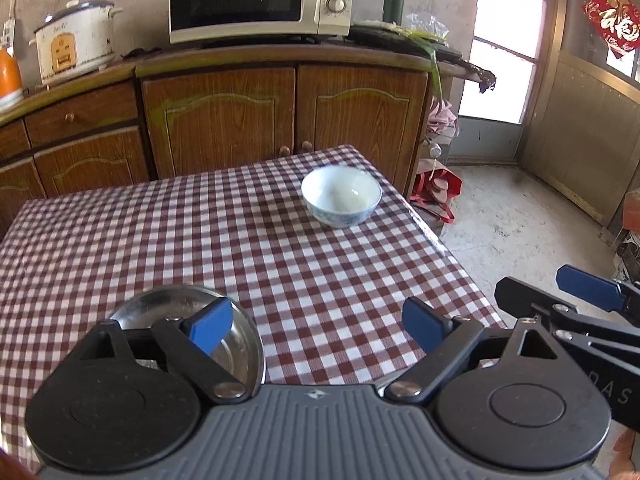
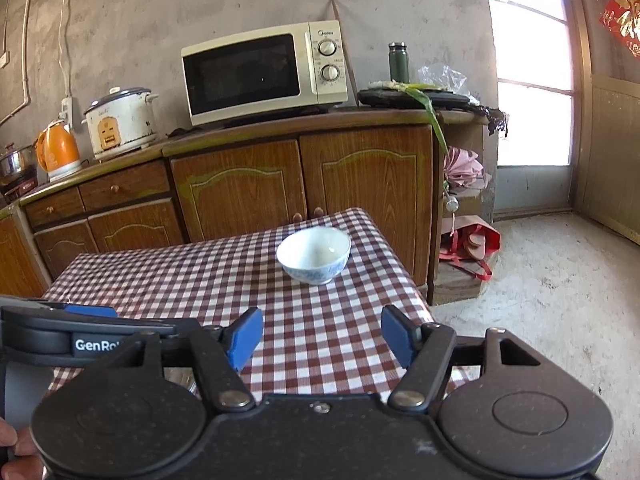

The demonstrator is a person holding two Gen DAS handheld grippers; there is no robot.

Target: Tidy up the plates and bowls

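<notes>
Just below the left gripper (image 1: pixel 318 326), fingers apart and empty, sits the shiny round steel bowl (image 1: pixel 188 316) on the red-and-white checked table (image 1: pixel 120 240). The right gripper (image 2: pixel 320 338), also spread and empty, points straight at the far white-and-blue porcelain bowl (image 2: pixel 314 254), making it the likelier one to reach.

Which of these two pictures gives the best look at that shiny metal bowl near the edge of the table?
The left wrist view. There the metal bowl sits on the checked tablecloth, partly hidden behind the left gripper. In the right wrist view I cannot make it out; the left gripper covers that corner.
</notes>
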